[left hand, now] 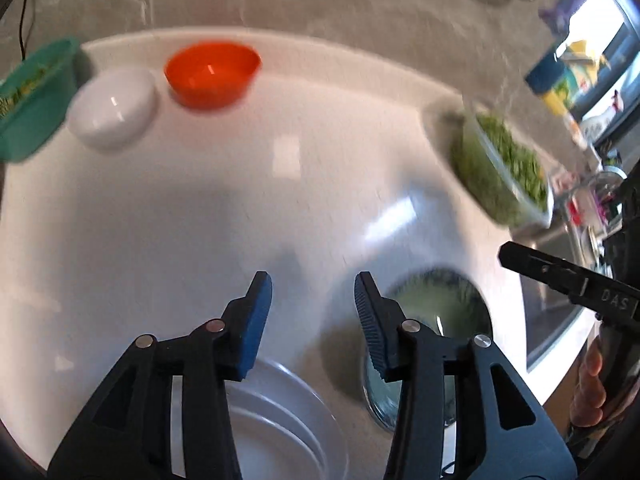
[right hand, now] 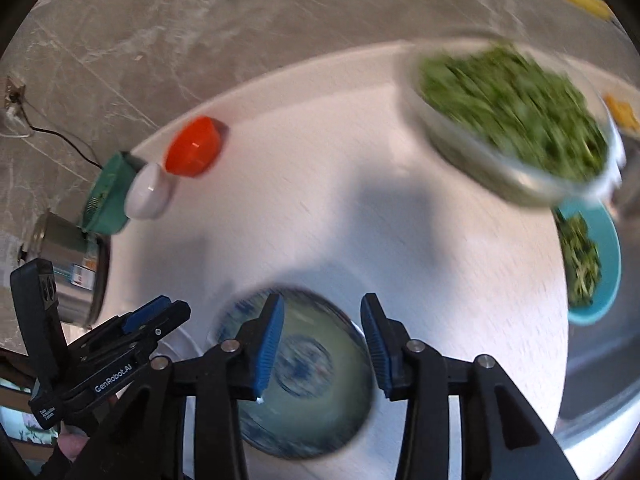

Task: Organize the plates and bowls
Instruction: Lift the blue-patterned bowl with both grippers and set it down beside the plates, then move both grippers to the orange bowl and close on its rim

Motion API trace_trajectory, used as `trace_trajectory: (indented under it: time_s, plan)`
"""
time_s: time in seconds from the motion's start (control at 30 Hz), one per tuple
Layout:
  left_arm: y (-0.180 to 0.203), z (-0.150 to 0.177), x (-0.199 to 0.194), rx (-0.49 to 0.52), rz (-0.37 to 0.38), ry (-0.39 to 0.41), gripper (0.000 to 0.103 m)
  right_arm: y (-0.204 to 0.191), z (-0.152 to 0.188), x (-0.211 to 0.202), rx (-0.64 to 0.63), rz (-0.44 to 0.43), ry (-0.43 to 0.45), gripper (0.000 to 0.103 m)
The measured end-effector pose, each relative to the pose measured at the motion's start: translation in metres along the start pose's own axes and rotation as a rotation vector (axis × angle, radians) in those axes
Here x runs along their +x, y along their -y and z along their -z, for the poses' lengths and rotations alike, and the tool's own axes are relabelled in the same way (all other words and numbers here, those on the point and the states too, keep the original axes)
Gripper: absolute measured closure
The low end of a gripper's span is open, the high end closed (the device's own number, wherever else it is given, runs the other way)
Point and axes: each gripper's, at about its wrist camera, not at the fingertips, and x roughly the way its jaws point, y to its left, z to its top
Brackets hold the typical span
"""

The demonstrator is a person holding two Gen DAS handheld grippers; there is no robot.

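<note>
1. The left gripper (left hand: 313, 280) hangs over the white counter (left hand: 200, 220) with its blue pads apart and nothing between them: released. Below its left finger, at the near edge of the left wrist view, lies a stack of white plates (left hand: 280, 420), partly hidden by the gripper's black frame.
2. The right gripper (right hand: 322, 302) is likewise released, its pads parted above a blue-patterned bowl (right hand: 308, 380) that stands on the counter (right hand: 360, 208). The pads do not press on the bowl's rim (the picture is blurred, but the gap shows plainly).
3. The left wrist view catches the same bowl (left hand: 436, 304) only in part, behind its right finger, and just beside the white plates.
4. Both views show, at the far side of the counter, an orange bowl (left hand: 212, 74) next to a white bowl (left hand: 113, 109), with a teal container (left hand: 36, 100) just beyond the white one.
5. A clear dish of chopped greens (right hand: 516, 120) is large and near in the right wrist view, small and at the right edge in the left.
6. Only the right wrist view shows a light blue bowl (right hand: 600, 264) holding darker greens, at the counter's right rim, and a metal canister (right hand: 70, 268) at the left.
7. Each view sees the other gripper at its edge: the left one (right hand: 152, 312) in the right wrist view, and the right one's black body (left hand: 568, 284) in the left, with a person's fingers (left hand: 588, 392) beneath.
</note>
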Motion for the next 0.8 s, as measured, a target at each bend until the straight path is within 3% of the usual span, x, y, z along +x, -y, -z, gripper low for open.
trace_trajectory:
  time_s: [0.13,0.33,0.5,0.8]
  plan:
    - [-0.027,-0.040,-0.012,-0.042,-0.045,0.044,0.062,-0.043,-0.035,0.008,-0.060,-0.021,0.014,0.059]
    - [-0.074,-0.104,-0.005,-0.108,-0.053,0.086,0.062,-0.105,-0.093,0.048,-0.105,-0.070,-0.007,0.059]
    - [-0.106,-0.164,0.008,-0.079,-0.110,0.124,0.062,-0.131,-0.131,0.087,-0.096,-0.077,-0.031,0.059]
    - [-0.158,-0.244,0.075,-0.092,-0.096,-0.014,0.062,-0.141,-0.173,0.161,0.033,-0.096,-0.102,0.059]
